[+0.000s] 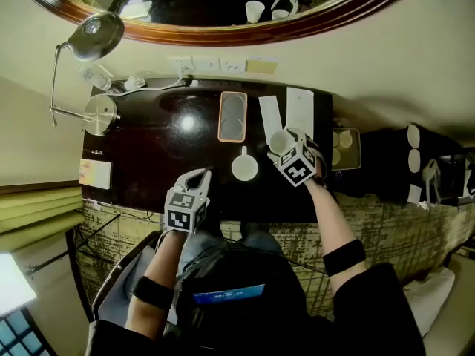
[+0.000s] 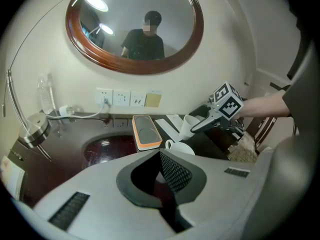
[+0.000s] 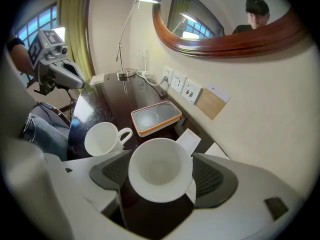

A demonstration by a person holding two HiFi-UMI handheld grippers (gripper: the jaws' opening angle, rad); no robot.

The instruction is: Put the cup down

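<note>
My right gripper (image 1: 288,139) is shut on a white cup (image 3: 160,169), one dark ribbed pad (image 3: 214,179) pressing on each side of it. The cup (image 1: 279,142) sits mouth up over the right part of the dark desk (image 1: 159,154), next to white paper sheets (image 1: 300,110). Whether its base touches the desk is not visible. A second white cup (image 1: 244,167) with a handle stands on the desk just to the left, also visible in the right gripper view (image 3: 102,138). My left gripper (image 1: 198,176) is shut and empty near the desk's front edge.
An orange-rimmed tray (image 1: 232,116) lies at the back middle of the desk. A desk lamp (image 1: 95,37) and its round base (image 1: 100,114) stand at the left, with wall sockets (image 1: 194,64) and a cable behind. A small tray (image 1: 346,148) sits off the desk's right end.
</note>
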